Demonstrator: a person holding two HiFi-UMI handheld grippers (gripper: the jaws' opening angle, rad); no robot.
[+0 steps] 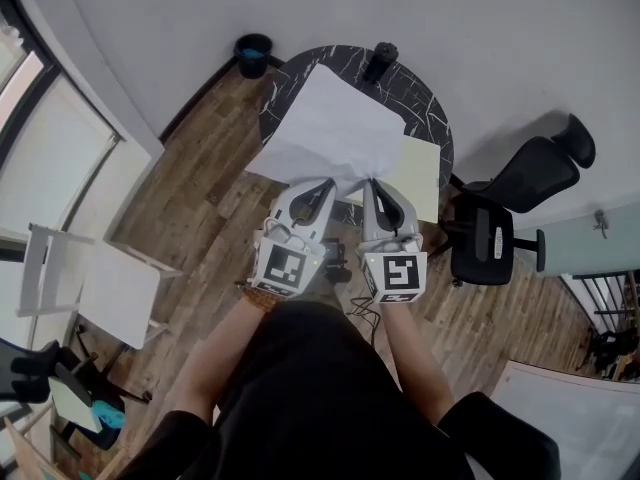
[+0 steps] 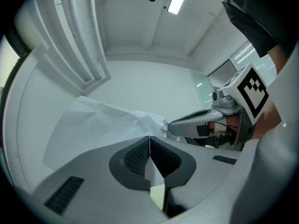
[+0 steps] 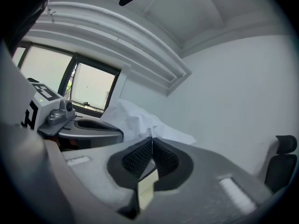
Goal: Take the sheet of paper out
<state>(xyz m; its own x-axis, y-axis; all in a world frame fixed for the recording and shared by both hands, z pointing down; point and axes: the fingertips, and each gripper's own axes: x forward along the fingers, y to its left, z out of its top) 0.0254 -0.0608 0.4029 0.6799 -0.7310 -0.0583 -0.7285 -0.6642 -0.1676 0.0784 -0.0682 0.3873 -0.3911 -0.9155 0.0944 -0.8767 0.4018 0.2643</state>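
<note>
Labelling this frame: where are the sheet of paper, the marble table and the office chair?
sheet of paper [image 1: 330, 128], head view, flat middle.
marble table [image 1: 427, 108], head view, bare right rim.
office chair [image 1: 490, 248], head view, seat.

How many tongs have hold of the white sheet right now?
2. The left tongs pinch the white sheet at its near edge, on the left; the right tongs pinch the same edge just beside them. Both grips show plainly.

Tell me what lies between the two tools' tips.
The near edge of the white sheet of paper spans the gap between the left tool and the right tool. Both are shut on it, and the head view shows this.
</note>
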